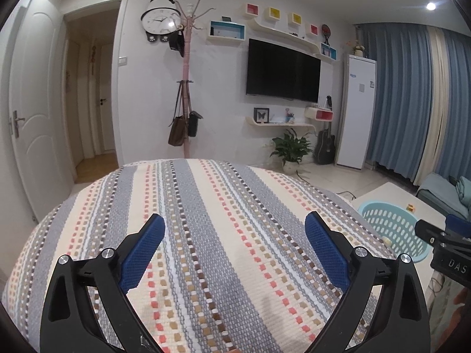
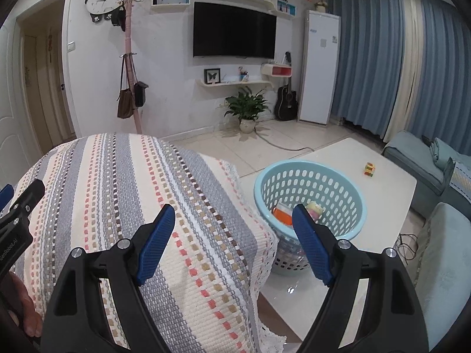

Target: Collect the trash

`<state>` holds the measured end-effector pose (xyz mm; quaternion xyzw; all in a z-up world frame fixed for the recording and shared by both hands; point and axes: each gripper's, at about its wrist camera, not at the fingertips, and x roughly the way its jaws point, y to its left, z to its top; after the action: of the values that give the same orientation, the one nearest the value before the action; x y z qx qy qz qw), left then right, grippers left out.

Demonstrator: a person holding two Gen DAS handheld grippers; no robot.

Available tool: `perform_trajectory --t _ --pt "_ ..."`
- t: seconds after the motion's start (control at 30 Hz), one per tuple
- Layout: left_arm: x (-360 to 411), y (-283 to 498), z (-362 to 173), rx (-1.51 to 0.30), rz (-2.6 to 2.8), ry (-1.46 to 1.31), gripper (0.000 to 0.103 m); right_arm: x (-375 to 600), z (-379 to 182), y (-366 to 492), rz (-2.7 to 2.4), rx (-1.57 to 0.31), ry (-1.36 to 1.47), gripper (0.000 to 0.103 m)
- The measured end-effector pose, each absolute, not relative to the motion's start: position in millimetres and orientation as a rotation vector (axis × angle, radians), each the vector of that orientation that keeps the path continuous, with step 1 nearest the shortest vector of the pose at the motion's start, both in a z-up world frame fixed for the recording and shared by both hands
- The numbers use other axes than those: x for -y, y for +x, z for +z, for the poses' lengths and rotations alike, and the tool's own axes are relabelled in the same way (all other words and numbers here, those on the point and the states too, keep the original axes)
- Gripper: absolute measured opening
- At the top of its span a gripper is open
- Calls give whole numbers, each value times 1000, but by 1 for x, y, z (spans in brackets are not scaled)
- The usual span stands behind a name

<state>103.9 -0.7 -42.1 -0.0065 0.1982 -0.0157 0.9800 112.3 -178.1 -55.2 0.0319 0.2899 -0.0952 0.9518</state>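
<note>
A light blue perforated basket (image 2: 312, 197) stands on a white low table (image 2: 382, 194); it holds an orange packet (image 2: 282, 215) and a pale wrapped item (image 2: 314, 208). The basket also shows in the left wrist view (image 1: 394, 229). My right gripper (image 2: 232, 223) is open and empty, above the edge of a striped woven cover (image 2: 147, 194), just left of the basket. My left gripper (image 1: 235, 232) is open and empty over the same striped cover (image 1: 206, 220). No loose trash shows on the cover.
A small multicoloured cube (image 2: 369, 169) lies on the white table beyond the basket. A blue-grey sofa (image 2: 424, 170) stands at the right. A potted plant (image 2: 246, 108), a guitar (image 2: 285, 103), a coat stand (image 2: 131, 67) and a wall TV (image 2: 234, 31) line the far wall.
</note>
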Motion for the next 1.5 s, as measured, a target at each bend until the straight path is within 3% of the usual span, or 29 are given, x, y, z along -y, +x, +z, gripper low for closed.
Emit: perform_trajectory --t 1.5 --pt "3 103 -38 -412 -29 -14 94 181 -61 114 -193 -610 72 78"
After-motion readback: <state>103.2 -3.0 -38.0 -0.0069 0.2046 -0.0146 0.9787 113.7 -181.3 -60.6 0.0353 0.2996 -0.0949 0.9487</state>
